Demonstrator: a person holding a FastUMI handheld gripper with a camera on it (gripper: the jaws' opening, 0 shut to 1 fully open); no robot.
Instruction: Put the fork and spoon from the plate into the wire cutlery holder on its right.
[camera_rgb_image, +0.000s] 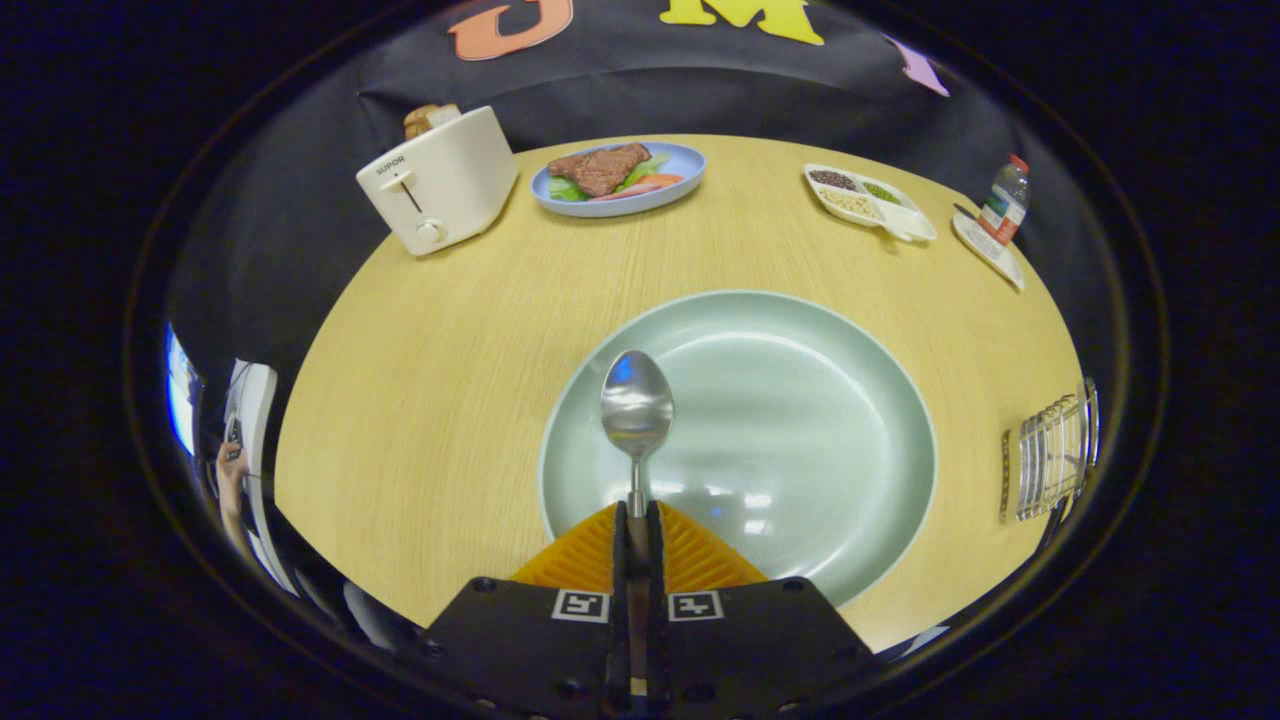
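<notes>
The claw (638, 515) is closed tight on the spoon (637, 410) by its handle, bowl pointing forward above the pale green plate (800, 420). This looks like the carry step; next it likely must swing right to the wire holder (1050, 460) on the tabletop (450, 350) and lower the spoon in.

Bright, even overhead light; soft glare on the plate (800, 400); fisheye bending, perhaps slight blur, toward the edges.
</notes>
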